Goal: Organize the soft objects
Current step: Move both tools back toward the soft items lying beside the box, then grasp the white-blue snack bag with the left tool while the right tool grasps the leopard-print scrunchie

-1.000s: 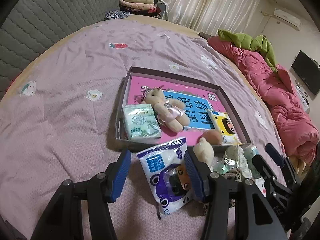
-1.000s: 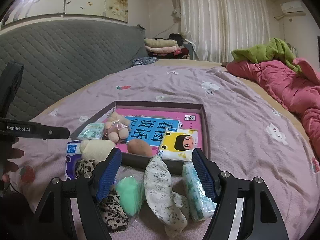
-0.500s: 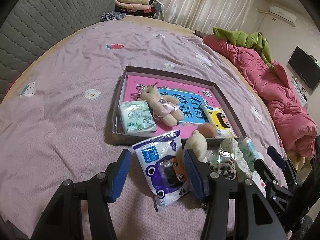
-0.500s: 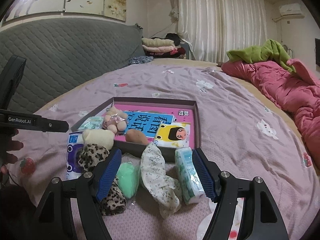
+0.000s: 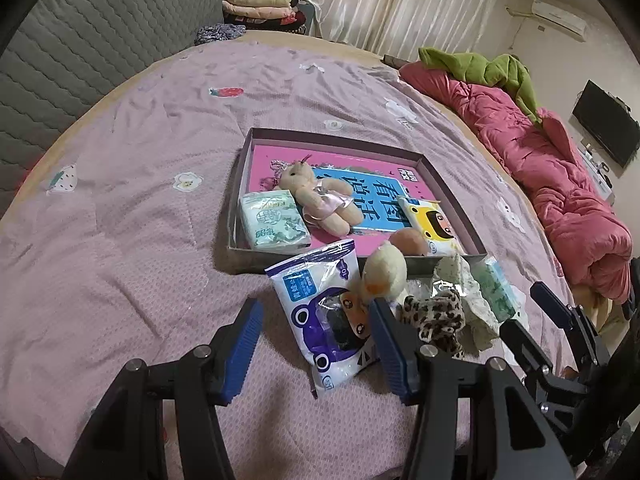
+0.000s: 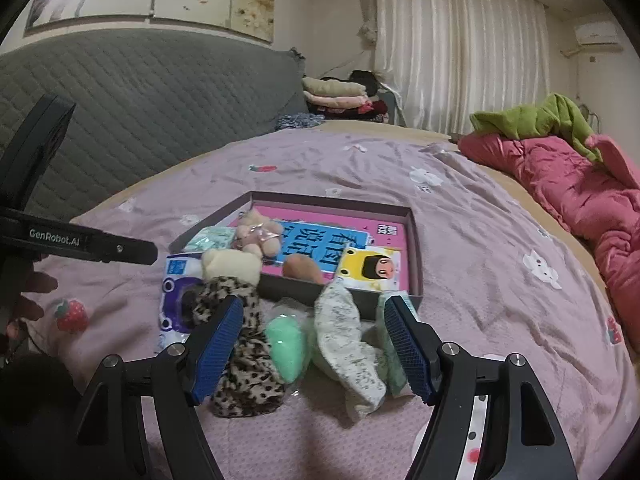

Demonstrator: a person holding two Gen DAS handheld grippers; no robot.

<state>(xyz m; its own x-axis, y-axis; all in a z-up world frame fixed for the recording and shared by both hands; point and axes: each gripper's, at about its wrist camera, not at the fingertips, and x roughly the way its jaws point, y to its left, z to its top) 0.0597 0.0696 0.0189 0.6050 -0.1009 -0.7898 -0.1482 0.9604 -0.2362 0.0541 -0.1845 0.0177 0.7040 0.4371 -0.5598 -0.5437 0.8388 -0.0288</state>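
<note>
A shallow grey box (image 5: 336,136) (image 6: 332,200) with a pink printed bottom lies on the purple bedsheet. It holds a small teddy bear (image 5: 316,200), a green-white tissue pack (image 5: 272,224), a yellow cartoon tissue pack (image 5: 430,220) and a brown ball (image 5: 408,240). In front of it lie a blue-white packet (image 5: 316,312), a cream plush (image 5: 384,272), a leopard cloth (image 6: 240,360), a mint-green soft piece (image 6: 286,340), a floral cloth (image 6: 344,340) and a green tissue pack (image 5: 494,288). My left gripper (image 5: 316,340) hovers open over the packet. My right gripper (image 6: 312,344) stands open above the cloths.
A pink quilt (image 5: 560,168) with a green garment (image 5: 488,72) lies along the right side of the bed. A grey padded headboard (image 5: 80,40) stands at the left, folded clothes (image 5: 256,4) at the far end. A hand (image 6: 28,300) grips the left device.
Both grippers have drawn back a little from the box, so the box and the loose items sit farther off in both views. The jaws keep the same width.
</note>
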